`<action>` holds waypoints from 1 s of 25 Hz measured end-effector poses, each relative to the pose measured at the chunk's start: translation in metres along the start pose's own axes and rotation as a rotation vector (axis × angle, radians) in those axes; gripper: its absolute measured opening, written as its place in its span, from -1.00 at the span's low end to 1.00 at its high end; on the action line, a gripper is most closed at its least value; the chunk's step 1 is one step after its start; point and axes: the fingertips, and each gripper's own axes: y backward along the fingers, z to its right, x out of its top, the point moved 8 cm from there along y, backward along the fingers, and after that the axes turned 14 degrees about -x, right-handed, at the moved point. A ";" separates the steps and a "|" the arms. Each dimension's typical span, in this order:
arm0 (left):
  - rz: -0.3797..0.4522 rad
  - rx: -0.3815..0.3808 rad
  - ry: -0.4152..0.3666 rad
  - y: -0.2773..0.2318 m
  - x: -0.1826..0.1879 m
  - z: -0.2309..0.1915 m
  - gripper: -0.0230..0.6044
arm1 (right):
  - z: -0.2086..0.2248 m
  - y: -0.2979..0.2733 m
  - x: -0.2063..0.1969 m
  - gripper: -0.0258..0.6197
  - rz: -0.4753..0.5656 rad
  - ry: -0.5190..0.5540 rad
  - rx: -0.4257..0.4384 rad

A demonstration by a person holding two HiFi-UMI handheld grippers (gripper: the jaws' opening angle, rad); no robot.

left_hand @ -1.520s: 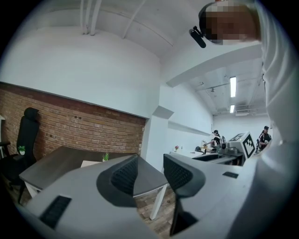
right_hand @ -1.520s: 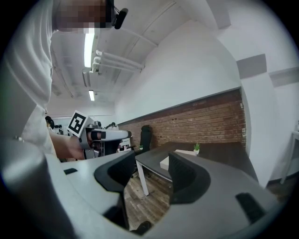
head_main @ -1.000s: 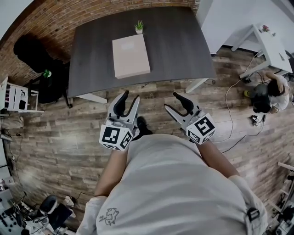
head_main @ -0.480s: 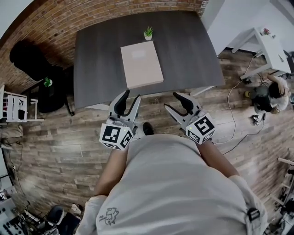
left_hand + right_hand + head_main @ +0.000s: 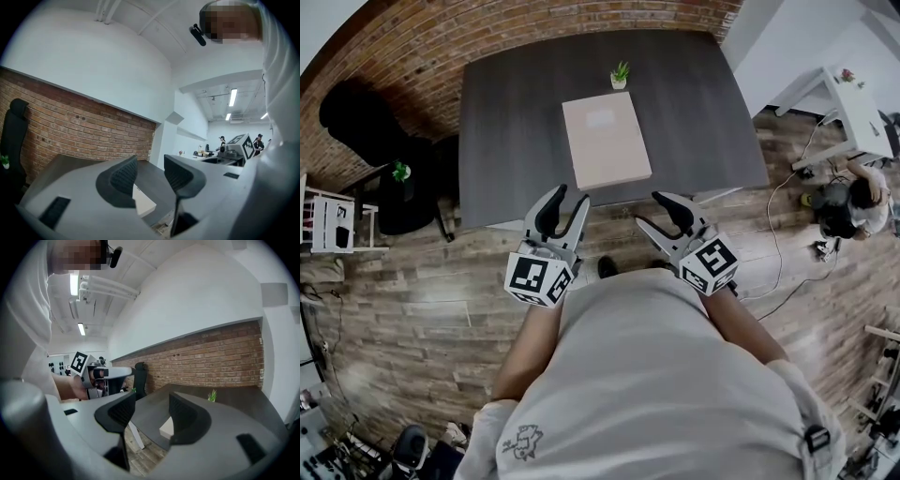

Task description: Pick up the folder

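Note:
A pale pink folder (image 5: 606, 140) lies flat on the dark grey table (image 5: 516, 122), close to its near edge. My left gripper (image 5: 566, 202) hangs open just short of that edge, nothing between its jaws. My right gripper (image 5: 659, 212) is open too and empty, level with the left one. In the left gripper view the folder (image 5: 143, 200) shows low between the jaws of that gripper (image 5: 150, 176). A corner of the folder (image 5: 166, 428) peeks out between the jaws of the right gripper (image 5: 152, 409) in its own view.
A small potted plant (image 5: 620, 75) stands behind the folder at the table's far side. A black chair (image 5: 366, 117) sits left of the table by the brick wall. A white desk (image 5: 848, 103) and a crouching person (image 5: 848, 197) are at the right. Cables run over the wood floor.
The table and folder have come closer and lower in the head view as I walked toward them. Both grippers keep the same open jaws.

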 end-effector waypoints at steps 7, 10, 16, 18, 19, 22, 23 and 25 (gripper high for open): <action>-0.035 -0.013 0.034 -0.004 -0.009 -0.008 -0.35 | 0.005 -0.013 -0.013 -0.21 -0.026 -0.052 0.010; -0.048 -0.002 0.033 -0.006 -0.008 -0.010 -0.35 | 0.011 -0.022 -0.012 -0.21 -0.024 -0.062 0.021; -0.085 0.033 0.040 -0.012 -0.012 -0.021 -0.34 | 0.023 -0.049 -0.017 -0.21 -0.044 -0.084 0.069; -0.096 0.052 0.053 -0.016 -0.013 -0.030 -0.33 | 0.031 -0.059 -0.020 -0.21 -0.064 -0.091 0.080; -0.104 0.060 0.061 -0.019 -0.015 -0.034 -0.32 | 0.035 -0.064 -0.022 -0.21 -0.074 -0.094 0.083; -0.136 0.074 0.094 -0.031 -0.023 -0.046 -0.29 | 0.052 -0.078 -0.030 -0.20 -0.107 -0.112 0.084; -0.147 0.076 0.105 -0.036 -0.027 -0.049 -0.28 | 0.058 -0.081 -0.033 -0.20 -0.121 -0.117 0.083; -0.170 0.079 0.125 -0.045 -0.033 -0.056 -0.27 | 0.071 -0.090 -0.040 -0.20 -0.152 -0.108 0.082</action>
